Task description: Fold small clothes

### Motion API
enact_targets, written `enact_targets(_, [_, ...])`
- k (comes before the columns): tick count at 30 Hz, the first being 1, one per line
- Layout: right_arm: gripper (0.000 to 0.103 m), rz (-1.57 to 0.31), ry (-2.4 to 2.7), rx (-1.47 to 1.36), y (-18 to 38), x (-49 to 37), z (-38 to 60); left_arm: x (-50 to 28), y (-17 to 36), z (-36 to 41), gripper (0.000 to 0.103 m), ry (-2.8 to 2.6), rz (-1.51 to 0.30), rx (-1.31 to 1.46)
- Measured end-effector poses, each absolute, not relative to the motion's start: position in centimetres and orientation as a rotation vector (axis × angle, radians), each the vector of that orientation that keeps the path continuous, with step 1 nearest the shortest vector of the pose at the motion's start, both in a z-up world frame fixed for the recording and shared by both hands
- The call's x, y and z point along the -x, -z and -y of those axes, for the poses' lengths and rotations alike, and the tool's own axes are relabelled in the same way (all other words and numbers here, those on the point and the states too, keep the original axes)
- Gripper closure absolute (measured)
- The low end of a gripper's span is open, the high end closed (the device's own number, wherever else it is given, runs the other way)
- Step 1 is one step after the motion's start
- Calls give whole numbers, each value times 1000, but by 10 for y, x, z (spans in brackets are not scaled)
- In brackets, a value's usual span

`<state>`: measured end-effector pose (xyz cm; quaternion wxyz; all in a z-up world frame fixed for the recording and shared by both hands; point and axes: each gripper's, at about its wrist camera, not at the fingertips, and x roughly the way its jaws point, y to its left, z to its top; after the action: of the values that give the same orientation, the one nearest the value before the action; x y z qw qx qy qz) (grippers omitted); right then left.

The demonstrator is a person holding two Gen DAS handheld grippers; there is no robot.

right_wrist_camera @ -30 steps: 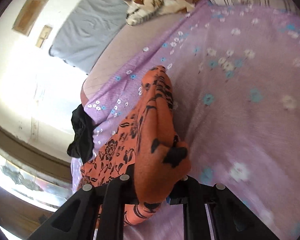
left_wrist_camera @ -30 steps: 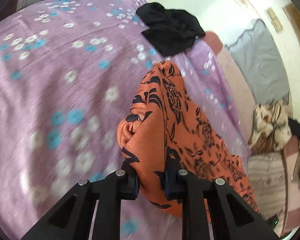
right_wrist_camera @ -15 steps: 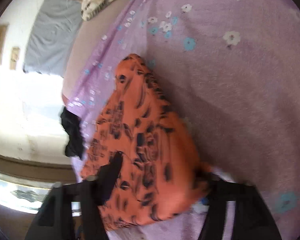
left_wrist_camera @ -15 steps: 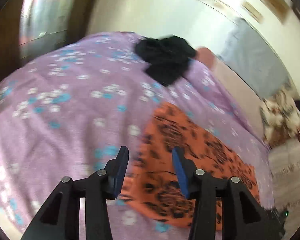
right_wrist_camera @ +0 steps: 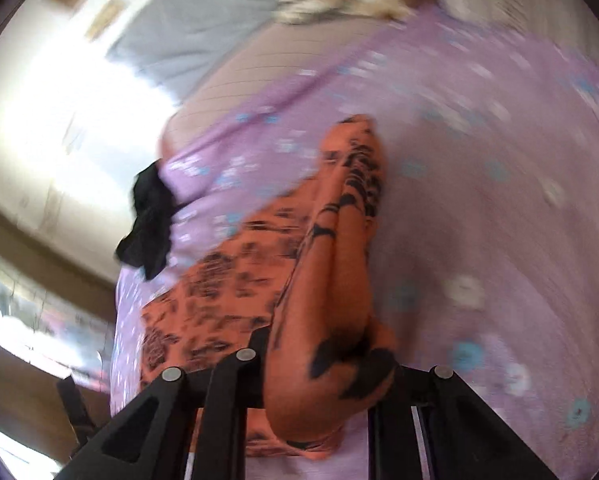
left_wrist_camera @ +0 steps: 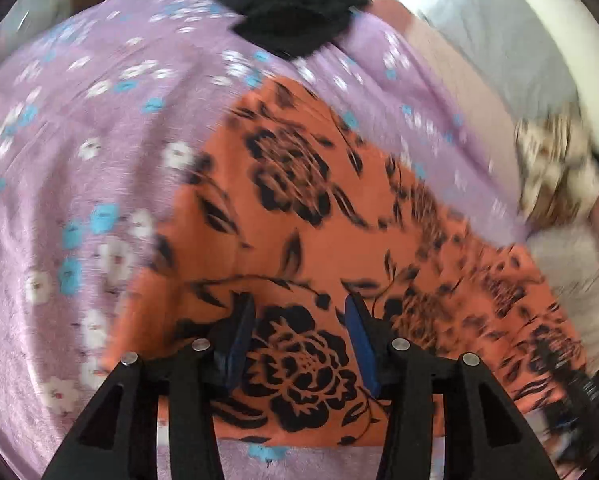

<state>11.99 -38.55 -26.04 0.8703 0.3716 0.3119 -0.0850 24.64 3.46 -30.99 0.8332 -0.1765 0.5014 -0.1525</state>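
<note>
An orange garment with black flowers [left_wrist_camera: 319, 220] lies mostly flat on the purple flowered bedsheet [left_wrist_camera: 79, 140]. My left gripper [left_wrist_camera: 299, 336] hovers over its near edge, open, blue pads apart with nothing pinched between them. In the right wrist view the same orange garment [right_wrist_camera: 331, 280] rises in a bunched fold into my right gripper [right_wrist_camera: 323, 360]. Its jaws are closing, with that fold between them and lifted off the bedsheet [right_wrist_camera: 499, 220]. The right finger is hidden behind the fabric.
A crumpled black garment [left_wrist_camera: 291, 20] sits at the far edge of the bed, also the black garment [right_wrist_camera: 149, 224] left of the orange one. A grey cloth [left_wrist_camera: 499, 40] and a beige patterned heap [left_wrist_camera: 555, 168] lie beyond the sheet.
The left gripper let go of the orange garment and now stands open over it lying flat. The right gripper opened half a second ago and has closed again on a bunched fold.
</note>
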Motion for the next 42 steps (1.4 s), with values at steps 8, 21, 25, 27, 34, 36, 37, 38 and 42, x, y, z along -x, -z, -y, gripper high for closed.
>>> enact_targets(8, [85, -720, -19, -688, 205, -212, 270, -247, 307, -93, 65, 314, -1095, 490])
enact_targets(21, [71, -962, -224, -682, 291, -271, 141, -242, 294, -217, 65, 133, -1029, 690])
enact_targets(25, [21, -899, -421, -813, 285, -266, 153, -241, 286, -203, 65, 186, -986, 693])
enact_targets(27, [20, -885, -486, -796, 279, -256, 158, -243, 279, -197, 65, 202, -953, 698])
enact_targets(34, [67, -780, -277, -658, 270, -218, 223, -238, 248, -152, 63, 360, -829, 577])
enact_targets(36, [67, -808, -201, -664, 280, -217, 247, -239, 245, -133, 63, 395, -823, 518])
enact_targets(37, [69, -832, -187, -680, 290, -220, 256, -238, 244, -122, 63, 405, -828, 477])
enact_targets(38, [75, -865, -181, -693, 302, -222, 262, -239, 245, -112, 62, 403, -840, 430])
enact_targets(42, [89, -916, -154, -606, 314, -222, 265, -261, 291, -79, 62, 181, -1079, 152])
